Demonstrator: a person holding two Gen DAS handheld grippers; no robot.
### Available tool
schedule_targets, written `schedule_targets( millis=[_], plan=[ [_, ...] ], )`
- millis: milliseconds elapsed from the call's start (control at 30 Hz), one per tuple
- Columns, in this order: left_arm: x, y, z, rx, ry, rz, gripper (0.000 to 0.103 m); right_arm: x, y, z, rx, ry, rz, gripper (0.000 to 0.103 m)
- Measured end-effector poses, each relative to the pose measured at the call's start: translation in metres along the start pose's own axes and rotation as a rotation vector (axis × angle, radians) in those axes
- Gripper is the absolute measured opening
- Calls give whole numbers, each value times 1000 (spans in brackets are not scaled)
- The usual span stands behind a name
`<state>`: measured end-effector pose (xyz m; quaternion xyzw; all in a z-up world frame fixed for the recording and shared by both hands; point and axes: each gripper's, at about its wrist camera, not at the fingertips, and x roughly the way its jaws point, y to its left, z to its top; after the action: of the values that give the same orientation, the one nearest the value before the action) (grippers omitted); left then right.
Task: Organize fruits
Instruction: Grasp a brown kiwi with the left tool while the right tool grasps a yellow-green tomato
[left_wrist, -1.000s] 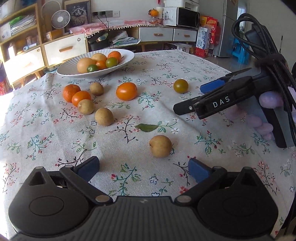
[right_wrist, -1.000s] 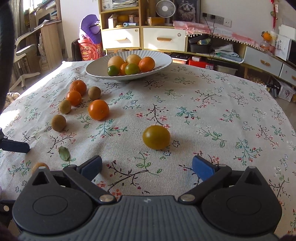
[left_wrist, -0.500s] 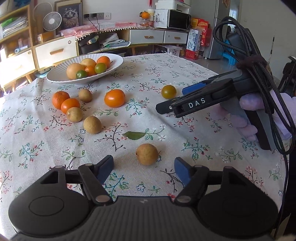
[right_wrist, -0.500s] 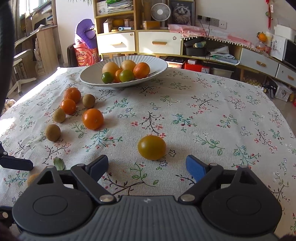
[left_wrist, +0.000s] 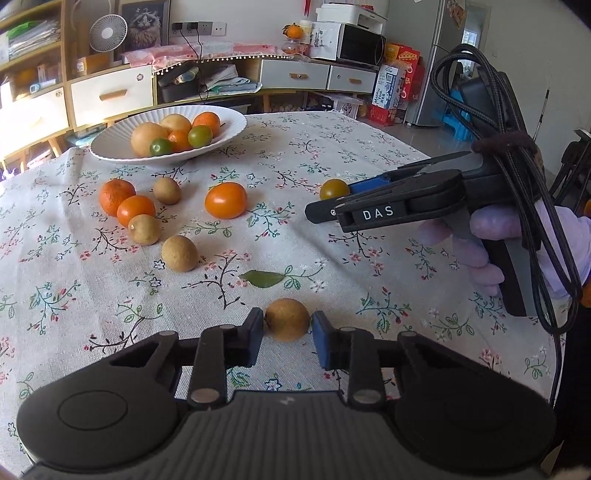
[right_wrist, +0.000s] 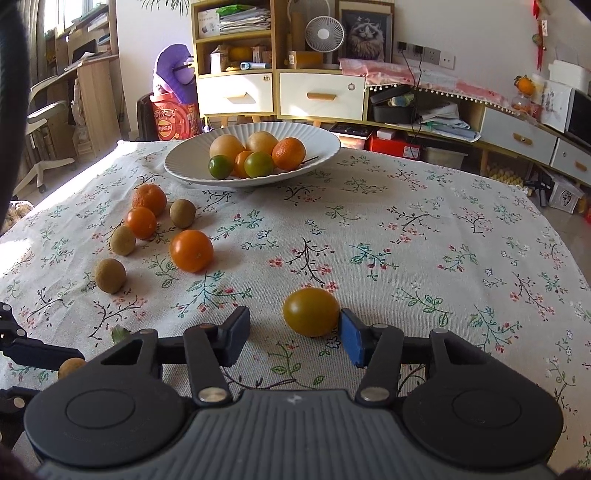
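A white ribbed bowl (left_wrist: 236, 127) (right_wrist: 325, 147) at the table's far side holds several fruits. Loose oranges and brown fruits lie left of centre. My left gripper (left_wrist: 288, 326) has its jaws closed around a brown round fruit (left_wrist: 287, 319) on the cloth; small gaps may remain. My right gripper (right_wrist: 293, 326) is open around a yellow-green tomato (right_wrist: 311, 312); the right fingertip (right_wrist: 351, 341) touches it, the left one stands apart. The right gripper also shows in the left wrist view (left_wrist: 325, 212), beside the same tomato (left_wrist: 333, 189).
A big orange tomato (left_wrist: 225, 200) (right_wrist: 192, 250), two oranges (left_wrist: 125, 203) and three brown fruits (left_wrist: 179, 253) lie on the floral tablecloth (right_wrist: 424, 240). A green leaf (left_wrist: 263, 278) lies mid-table. Cabinets and shelves stand beyond the table.
Both grippers moved forward and their jaws narrowed. The left one closed in around the brown fruit; the right one came around the yellow-green tomato.
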<state>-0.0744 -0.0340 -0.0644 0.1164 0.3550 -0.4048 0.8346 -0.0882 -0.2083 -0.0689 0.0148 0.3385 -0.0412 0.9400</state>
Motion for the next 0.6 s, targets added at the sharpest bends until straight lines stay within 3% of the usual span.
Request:
schedule_targets(
  millis=[267, 600],
  plan=[
    [1, 1, 2, -7, 1, 16, 15, 3, -3, 3, 20, -4, -18, 30],
    [-2, 13, 11, -63, -9, 43, 15, 5, 0, 6, 21, -10, -14, 29]
  ],
)
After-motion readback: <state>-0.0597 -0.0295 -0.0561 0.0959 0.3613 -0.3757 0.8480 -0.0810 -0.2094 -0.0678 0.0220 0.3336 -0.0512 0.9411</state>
